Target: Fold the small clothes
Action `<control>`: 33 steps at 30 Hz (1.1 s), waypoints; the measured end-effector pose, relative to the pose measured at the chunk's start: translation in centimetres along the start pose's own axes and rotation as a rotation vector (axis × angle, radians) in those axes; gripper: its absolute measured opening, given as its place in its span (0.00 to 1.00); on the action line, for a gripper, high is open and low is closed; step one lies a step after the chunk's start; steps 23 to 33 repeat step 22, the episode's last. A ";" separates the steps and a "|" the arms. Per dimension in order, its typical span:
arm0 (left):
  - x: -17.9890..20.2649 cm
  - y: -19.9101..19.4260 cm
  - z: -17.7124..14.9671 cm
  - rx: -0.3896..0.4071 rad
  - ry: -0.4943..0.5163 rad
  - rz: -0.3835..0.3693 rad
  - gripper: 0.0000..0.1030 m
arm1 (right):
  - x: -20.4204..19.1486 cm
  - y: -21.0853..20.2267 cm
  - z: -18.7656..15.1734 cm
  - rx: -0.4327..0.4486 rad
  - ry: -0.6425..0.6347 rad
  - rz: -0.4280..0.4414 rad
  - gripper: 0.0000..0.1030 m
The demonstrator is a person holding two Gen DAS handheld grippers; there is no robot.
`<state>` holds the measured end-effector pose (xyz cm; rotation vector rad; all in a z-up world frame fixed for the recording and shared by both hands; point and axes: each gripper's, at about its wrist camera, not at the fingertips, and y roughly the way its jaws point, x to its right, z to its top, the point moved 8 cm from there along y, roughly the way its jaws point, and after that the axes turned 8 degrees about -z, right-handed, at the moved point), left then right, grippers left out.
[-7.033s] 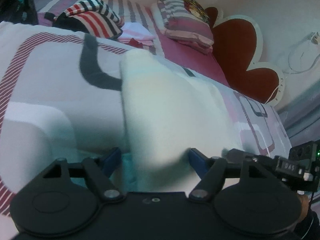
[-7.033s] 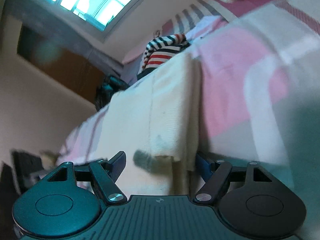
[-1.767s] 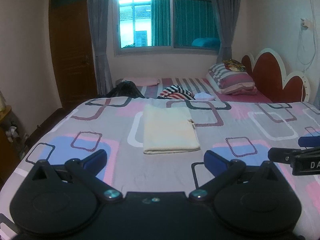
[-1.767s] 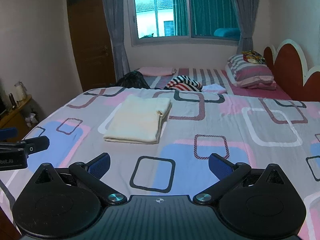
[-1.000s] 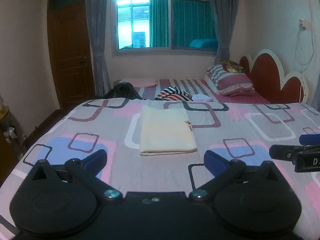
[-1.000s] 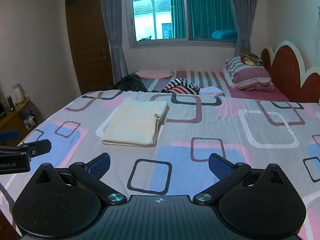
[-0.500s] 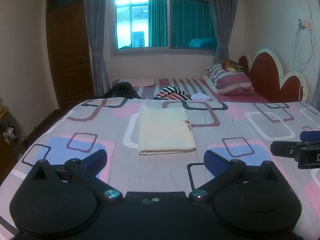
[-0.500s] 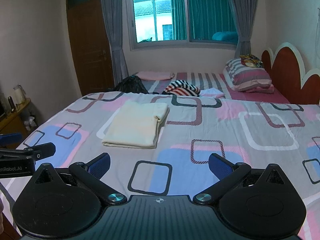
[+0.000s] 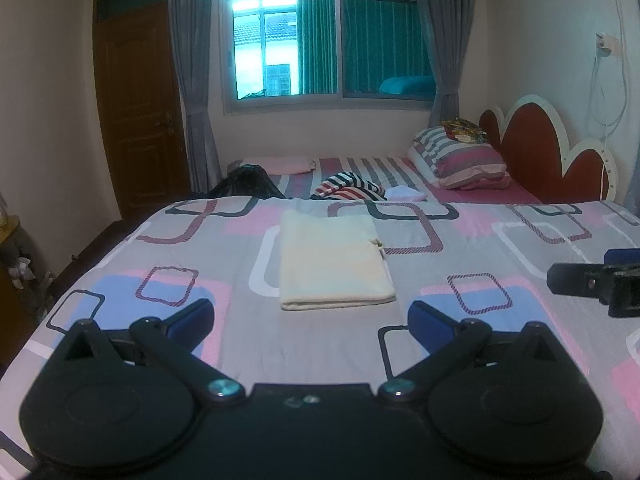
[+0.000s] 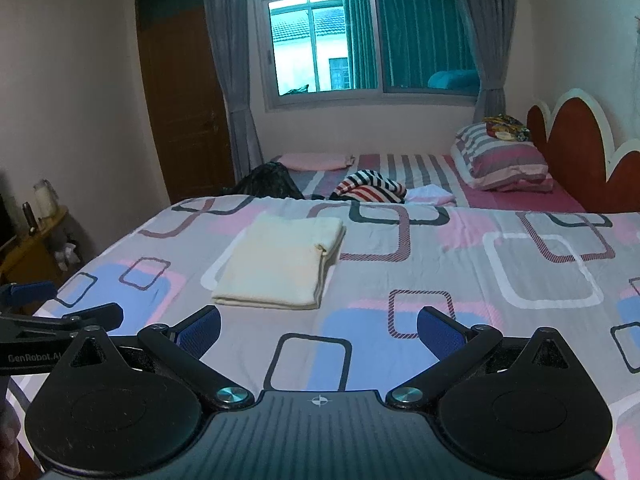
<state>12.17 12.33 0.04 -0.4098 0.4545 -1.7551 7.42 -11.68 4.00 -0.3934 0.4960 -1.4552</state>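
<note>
A cream garment [image 9: 334,262] lies folded into a neat rectangle on the patterned bedspread [image 9: 500,280]; it also shows in the right wrist view [image 10: 280,266]. My left gripper [image 9: 310,320] is open and empty, held back above the near part of the bed. My right gripper [image 10: 318,330] is open and empty, also well short of the garment. The right gripper shows at the right edge of the left wrist view [image 9: 596,280], and the left gripper at the left edge of the right wrist view [image 10: 60,320].
A striped garment [image 9: 348,187] and a small white one [image 9: 404,193] lie at the far side, next to a dark bundle [image 9: 250,184]. A striped pillow [image 9: 460,158] rests by the red headboard [image 9: 552,156]. A wooden side table [image 10: 34,248] stands left of the bed.
Both grippers let go of the cream garment and pulled back from it; it now lies folded on the bed. Over the last second the views have barely shifted.
</note>
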 end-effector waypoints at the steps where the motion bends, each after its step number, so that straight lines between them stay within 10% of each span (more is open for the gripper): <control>1: 0.0 0.0 0.0 0.003 0.001 -0.001 0.99 | 0.0 0.0 0.0 -0.001 -0.001 0.002 1.00; 33: -0.5 1.4 -1.0 -0.012 -0.006 0.016 1.00 | 0.5 0.5 -0.3 -0.041 0.028 0.064 1.00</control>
